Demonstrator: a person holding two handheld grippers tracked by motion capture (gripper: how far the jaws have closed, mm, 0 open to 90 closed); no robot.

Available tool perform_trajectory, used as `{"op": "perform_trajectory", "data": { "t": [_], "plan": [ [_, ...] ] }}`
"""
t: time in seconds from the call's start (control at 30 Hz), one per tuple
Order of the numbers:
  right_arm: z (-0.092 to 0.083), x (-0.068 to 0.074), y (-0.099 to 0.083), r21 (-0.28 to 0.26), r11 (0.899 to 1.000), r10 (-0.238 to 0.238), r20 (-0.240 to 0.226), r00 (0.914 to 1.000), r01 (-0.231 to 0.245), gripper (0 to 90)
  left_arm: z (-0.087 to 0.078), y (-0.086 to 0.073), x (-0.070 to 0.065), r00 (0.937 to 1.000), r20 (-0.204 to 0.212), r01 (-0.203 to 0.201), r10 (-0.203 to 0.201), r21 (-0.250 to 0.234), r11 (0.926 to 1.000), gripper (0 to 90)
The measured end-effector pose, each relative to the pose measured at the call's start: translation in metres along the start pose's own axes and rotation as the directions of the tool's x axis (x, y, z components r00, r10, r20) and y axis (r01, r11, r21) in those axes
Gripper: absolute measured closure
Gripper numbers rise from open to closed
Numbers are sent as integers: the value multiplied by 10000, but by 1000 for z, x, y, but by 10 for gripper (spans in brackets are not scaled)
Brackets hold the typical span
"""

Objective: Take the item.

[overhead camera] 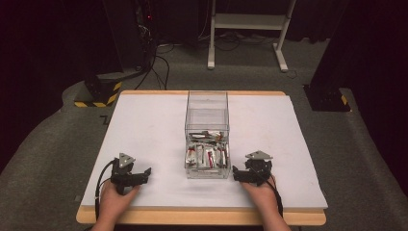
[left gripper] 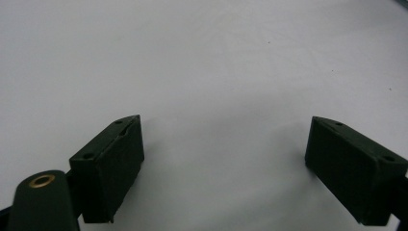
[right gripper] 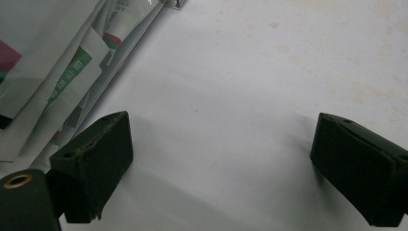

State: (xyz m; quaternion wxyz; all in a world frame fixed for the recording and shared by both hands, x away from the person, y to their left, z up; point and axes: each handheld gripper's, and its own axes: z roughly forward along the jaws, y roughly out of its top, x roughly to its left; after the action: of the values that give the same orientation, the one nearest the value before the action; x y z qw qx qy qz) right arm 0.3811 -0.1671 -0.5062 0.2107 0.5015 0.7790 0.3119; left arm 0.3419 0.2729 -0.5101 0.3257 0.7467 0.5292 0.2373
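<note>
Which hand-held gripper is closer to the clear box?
The right hand-held gripper. It sits right beside the clear box; the left hand-held gripper is farther away.

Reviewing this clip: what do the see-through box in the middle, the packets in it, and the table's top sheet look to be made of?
Clear box: likely rigid acrylic or similar plastic; the table shows through its glossy walls. Packets: seemingly foil or plastic film, printed, with shiny silvery faces and crimped ends. White sheet: matte, paper or board, faintly stained in the right gripper view, laid over a wood-toned tabletop.

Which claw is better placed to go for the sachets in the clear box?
Right, probably. The right claw sits open beside the clear box of sachets; the left claw is farther off.
</note>
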Motion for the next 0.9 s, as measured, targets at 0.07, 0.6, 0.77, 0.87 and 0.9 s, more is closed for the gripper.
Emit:
{"op": "perform_trajectory", "data": {
  "t": [0.07,0.6,0.77,0.87,0.9],
  "plan": [
    [0,0,0,-7,10000,-19,21,10000,19,75,0,0,0,10000,2,6,-6,-3,10000,136],
    [-1,1,0,-42,10000,-78,20,10000,78,90,0,0,0,10000,7,-24,24,20,10000,134],
    [-4,2,2,-372,9992,-111,57,9999,113,91,0,0,0,10000,-7,-32,32,10,10000,134],
    [-6,2,3,-490,9986,-189,55,9998,192,92,0,0,0,10000,5,-32,32,22,10000,134],
    [-8,3,3,-550,9982,-246,9,9997,246,100,0,0,0,10000,-1,-27,27,13,10000,135]
  ]
}}
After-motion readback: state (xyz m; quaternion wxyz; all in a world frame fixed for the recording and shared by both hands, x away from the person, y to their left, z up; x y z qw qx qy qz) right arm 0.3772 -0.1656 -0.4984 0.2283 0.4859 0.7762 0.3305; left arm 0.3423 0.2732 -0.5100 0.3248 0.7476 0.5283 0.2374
